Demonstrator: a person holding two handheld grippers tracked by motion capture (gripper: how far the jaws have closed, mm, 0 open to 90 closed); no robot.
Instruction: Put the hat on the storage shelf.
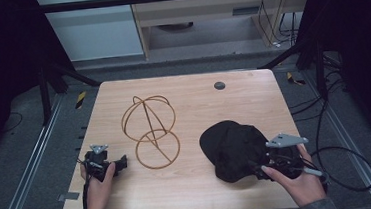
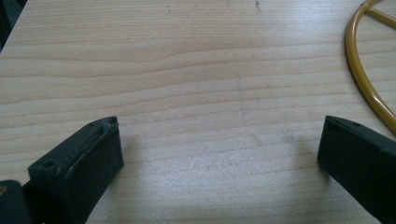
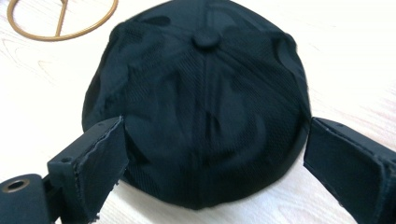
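The black cap [image 3: 201,98] lies crown-up on the wooden table [image 1: 200,183], directly ahead of the right gripper [image 3: 212,154], whose jaws stand spread wide with the near edge of the crown between them, one jaw at each side of the cap and neither closed on the fabric. Beyond the cap, to the upper left in the right gripper view, stands the gold wire hat stand [image 1: 150,130], well apart from that gripper. The left gripper [image 2: 219,144] rests low over bare table with its jaws equally wide apart and holding nothing, the ring base of the stand lying just ahead to its right.
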